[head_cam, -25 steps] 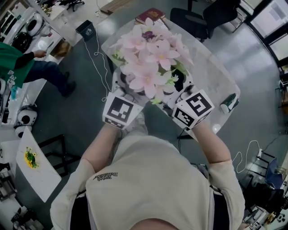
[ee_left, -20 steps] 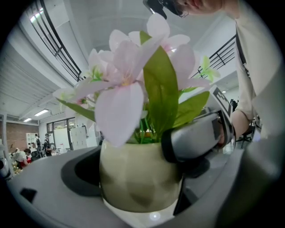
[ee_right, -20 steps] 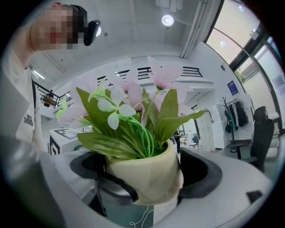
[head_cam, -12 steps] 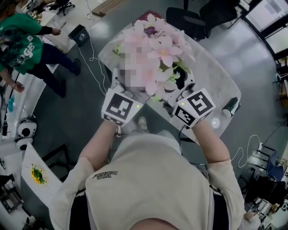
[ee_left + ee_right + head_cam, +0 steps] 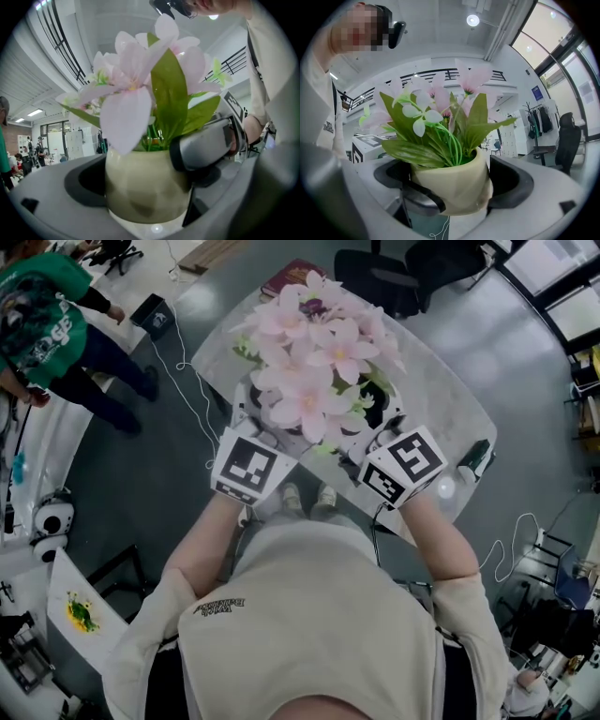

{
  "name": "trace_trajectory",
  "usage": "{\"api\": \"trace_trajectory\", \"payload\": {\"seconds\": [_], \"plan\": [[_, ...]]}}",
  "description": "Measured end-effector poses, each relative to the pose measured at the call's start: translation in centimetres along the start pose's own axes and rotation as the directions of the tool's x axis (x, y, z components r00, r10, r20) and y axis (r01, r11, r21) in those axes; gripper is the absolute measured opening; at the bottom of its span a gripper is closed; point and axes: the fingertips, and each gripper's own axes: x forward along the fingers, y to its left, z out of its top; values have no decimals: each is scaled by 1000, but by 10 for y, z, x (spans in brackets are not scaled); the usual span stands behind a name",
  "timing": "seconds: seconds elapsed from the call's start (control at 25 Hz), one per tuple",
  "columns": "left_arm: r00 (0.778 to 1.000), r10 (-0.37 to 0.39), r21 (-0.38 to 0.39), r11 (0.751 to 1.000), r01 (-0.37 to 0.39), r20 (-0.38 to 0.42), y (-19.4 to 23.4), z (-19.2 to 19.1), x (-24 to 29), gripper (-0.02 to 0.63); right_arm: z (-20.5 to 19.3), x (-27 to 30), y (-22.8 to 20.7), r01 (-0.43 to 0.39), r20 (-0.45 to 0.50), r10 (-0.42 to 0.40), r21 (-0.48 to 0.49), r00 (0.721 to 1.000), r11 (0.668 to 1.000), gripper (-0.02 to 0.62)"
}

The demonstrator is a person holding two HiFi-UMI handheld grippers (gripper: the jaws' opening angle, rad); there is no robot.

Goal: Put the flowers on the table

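Observation:
A cream pot of pink flowers with green leaves is held up between both grippers, over the near end of the glass table. My left gripper is shut on the pot from one side. The right gripper is shut on it from the other side. In the head view the blooms hide the pot and all the jaws; only the left marker cube and right marker cube show. Each gripper view shows the other gripper's finger pressed against the pot.
On the table lie a dark red book at the far end and a small dark device at the right edge. A black chair stands beyond it. A person in green is at the upper left, with cables on the floor.
The pot stays gripped by both grippers. The person in green has walked from the left edge toward the top left. The holder's feet now show below the cubes.

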Motion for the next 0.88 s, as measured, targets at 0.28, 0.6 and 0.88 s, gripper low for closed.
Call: {"api": "trace_trajectory", "payload": {"seconds": [0.28,0.6,0.88], "plan": [[1000,-6,-9,1000,6,9,-5,-5,11,494,-6,-5,-10,9,-7,-9,-8,1000,1000,520],[998,-56,18,998,56,2,-9,-4,89,494,-4,-21,-87,54,-5,-54,4,999,999,520],[994,-99,70,993,96,43,20,-13,157,494,-6,-1,-159,110,-5,-111,-36,994,993,520]]}}
